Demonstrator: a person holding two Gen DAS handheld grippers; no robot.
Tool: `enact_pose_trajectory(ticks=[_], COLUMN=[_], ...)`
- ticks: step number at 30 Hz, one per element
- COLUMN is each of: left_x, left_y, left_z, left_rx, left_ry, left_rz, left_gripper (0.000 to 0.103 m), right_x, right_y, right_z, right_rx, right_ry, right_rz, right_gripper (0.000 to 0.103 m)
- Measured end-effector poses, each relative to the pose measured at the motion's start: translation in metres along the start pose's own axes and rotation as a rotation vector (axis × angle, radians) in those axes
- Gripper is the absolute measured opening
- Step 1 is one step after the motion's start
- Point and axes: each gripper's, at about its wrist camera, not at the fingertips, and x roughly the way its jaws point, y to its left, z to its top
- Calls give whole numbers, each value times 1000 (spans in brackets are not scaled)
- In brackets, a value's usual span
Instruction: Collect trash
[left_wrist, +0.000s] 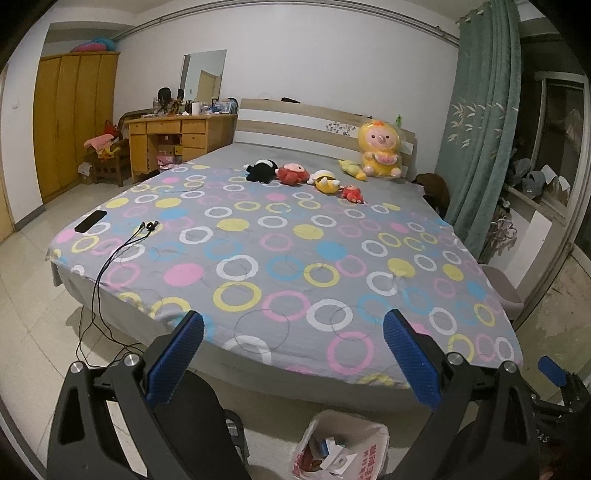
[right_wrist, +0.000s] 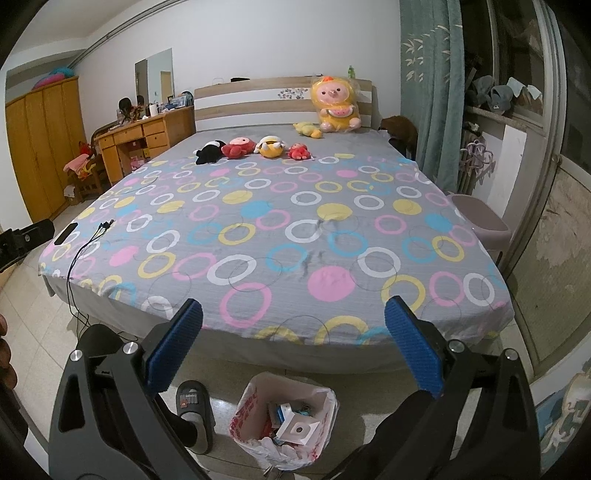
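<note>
The trash bag (right_wrist: 284, 424) is seen at the bottom centre of the right wrist view, on the floor just before the foot of the bed (right_wrist: 280, 229); in the left wrist view the bag (left_wrist: 341, 448) sits at the bottom edge, right of centre. It is a thin white plastic sack with red print, mouth open and slumped. Small cartons and crumpled paper are seen inside; it is judged light, soft and shapeless, easily torn, and slippery under the pads. A hold on the gathered rim or handle loops is judged best; a pinch on the belly would likely only crush the contents.

The left gripper (left_wrist: 293, 352) is spread wide with nothing between its blue pads. The right gripper (right_wrist: 293, 343) is likewise spread and empty. Both are held above the bag, apart from it.

A slipper (right_wrist: 194, 410) is noted just left of the bag. Plush toys (right_wrist: 258, 146) lie toward the upper centre, a phone (right_wrist: 66, 233) and cable (right_wrist: 86, 243) at the left edge of the bed.
</note>
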Motion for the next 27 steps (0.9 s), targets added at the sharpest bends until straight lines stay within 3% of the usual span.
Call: enact_pose_trajectory(ticks=[3,27], left_x=[1,2], left_y=[2,-7], left_z=[-2,-9], left_rx=[-13,23], left_ry=[16,17], left_rz=[-20,33], left_gripper=[95,95], right_x=[0,1], right_y=[-6,-11], right_z=[0,-2], right_rx=[1,-9], right_ry=[2,5], right_rz=[2,5], right_gripper=[96,96])
